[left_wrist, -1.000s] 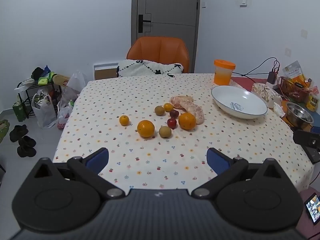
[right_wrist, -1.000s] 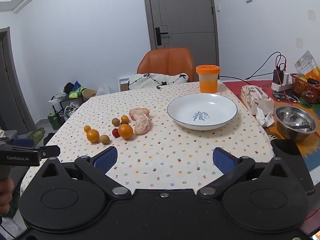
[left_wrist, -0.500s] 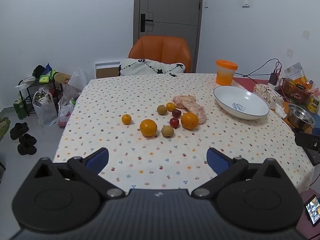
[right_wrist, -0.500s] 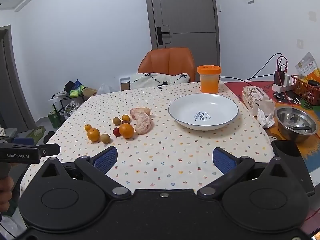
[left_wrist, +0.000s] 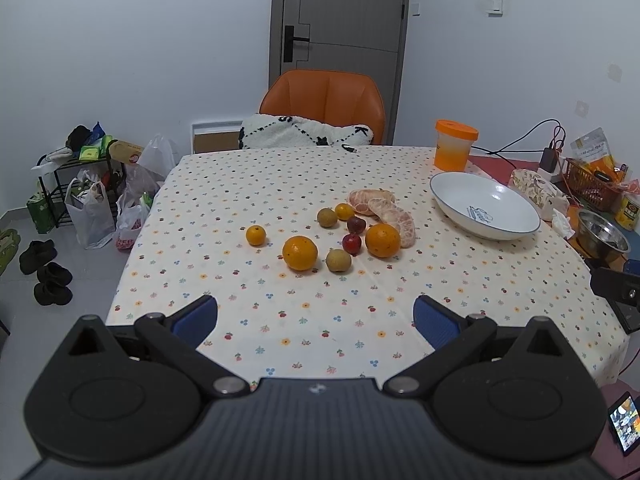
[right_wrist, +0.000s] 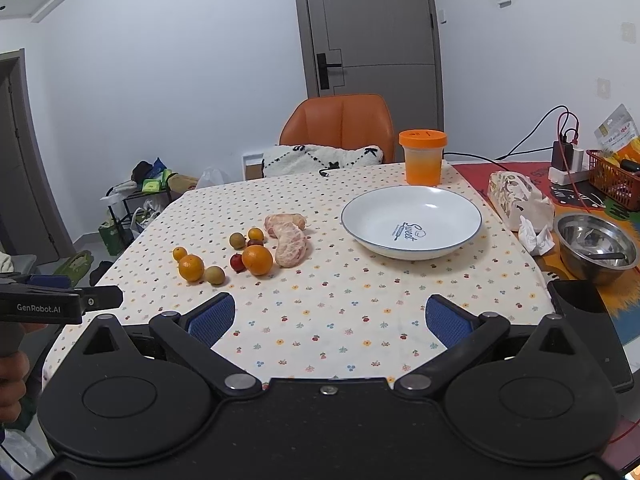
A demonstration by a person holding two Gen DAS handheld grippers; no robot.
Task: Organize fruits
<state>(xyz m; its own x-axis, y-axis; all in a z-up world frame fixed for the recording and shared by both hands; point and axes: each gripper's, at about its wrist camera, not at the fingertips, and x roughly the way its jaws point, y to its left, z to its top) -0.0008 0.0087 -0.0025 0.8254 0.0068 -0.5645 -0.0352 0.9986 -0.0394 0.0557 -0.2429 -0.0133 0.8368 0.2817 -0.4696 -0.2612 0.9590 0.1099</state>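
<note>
the left gripper [left_wrist: 315, 322] hangs over the near edge of the bench [left_wrist: 280, 320], its jaws wide apart with nothing between them. the right gripper [right_wrist: 327, 322] does the same, jaws spread and empty, the blue-padded fingers [right_wrist: 210, 324] framing bare flowered cloth.

taking the white shallow bowl with a blue rim [right_wrist: 412, 222] as landmark: it stands empty on the bench, and all the fruit lies loose on the cloth to its left, none in it. nearest the bowl are two peeled pinkish pomelo segments [right_wrist: 290, 238], touching each other. just beyond them, farther from the bowl, a large orange [right_wrist: 257, 260] sits against the near segment, with a small red fruit [right_wrist: 237, 262] just beside it and a darker red one [left_wrist: 355, 225] behind. farther still from the bowl come a brownish-green round fruit [right_wrist: 237, 240] and a small yellow-orange citrus [right_wrist: 256, 234] side by side, then a second brownish round fruit [right_wrist: 215, 275] next to another large orange [right_wrist: 191, 267]. the small tangerine [right_wrist: 180, 253] is the piece farthest from the bowl.

behind the bowl stands a translucent tub with an orange lid [right_wrist: 423, 156]. on the bowl's right, off the flowered cloth, are a patterned tissue pouch [right_wrist: 516, 196] and a steel mixing bowl [right_wrist: 596, 246]. beyond the far edge of the bench an orange chair [right_wrist: 340, 124] holds a white cushion with black lines [right_wrist: 320, 158].
</note>
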